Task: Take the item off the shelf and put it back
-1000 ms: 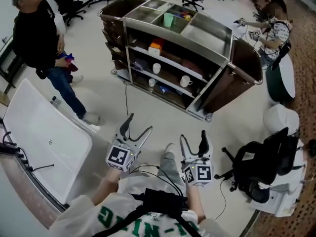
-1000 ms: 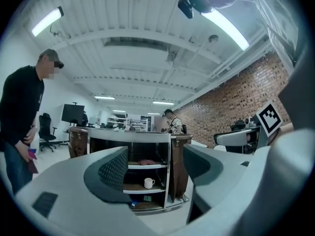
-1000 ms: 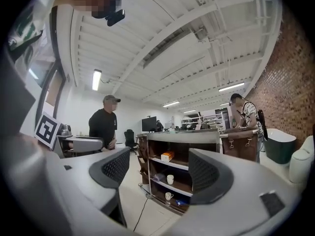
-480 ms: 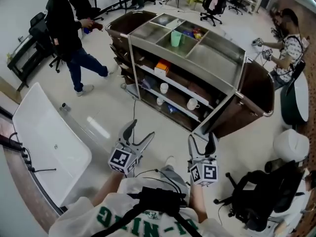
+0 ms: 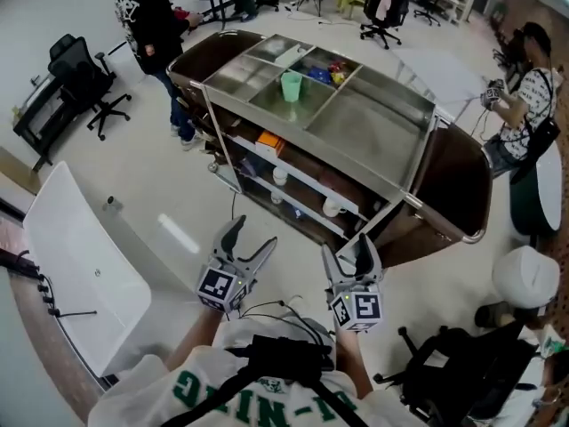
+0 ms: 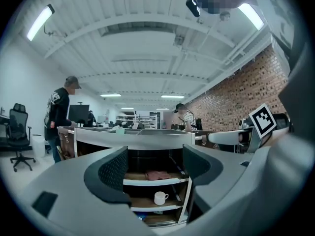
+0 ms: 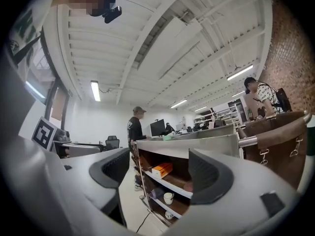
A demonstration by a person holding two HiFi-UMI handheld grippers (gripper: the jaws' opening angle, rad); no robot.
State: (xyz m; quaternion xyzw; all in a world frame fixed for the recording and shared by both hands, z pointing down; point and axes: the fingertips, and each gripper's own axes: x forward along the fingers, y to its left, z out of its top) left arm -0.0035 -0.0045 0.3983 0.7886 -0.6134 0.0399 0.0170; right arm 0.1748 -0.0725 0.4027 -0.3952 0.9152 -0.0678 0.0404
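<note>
Both tools are hovering in front of the steel cart (image 5: pixel 364 127), a short way back from its open side and not touching it. The left tool (image 5: pixel 251 234) is showing its jaws spread apart in the left gripper view (image 6: pixel 155 166), with only air between them. Through that gap the cart (image 6: pixel 138 139) is lining up dead ahead. The right tool (image 5: pixel 346 249) is doing likewise: its jaws are parted and empty in the right gripper view (image 7: pixel 160 173), pointing at the cart's (image 7: pixel 197 141) shelves from a slant.

The shelf items are all sitting on the cart, none in either tool. An orange box (image 5: pixel 269 140) is lying on the upper shelf toward the cart's left end (image 7: pixel 162 169). A white cup (image 5: pixel 332 207) is standing upright on the middle shelf near the cart's right post (image 6: pixel 159 197), and a reddish cloth (image 6: pixel 158 175) is resting on the shelf above it. A green cup (image 5: pixel 291 85) is standing in a compartment on the cart's top.

A person in black (image 5: pixel 151 16) is standing at the cart's far left corner. Another person (image 5: pixel 524 78) is standing beyond the cart's right end.
</note>
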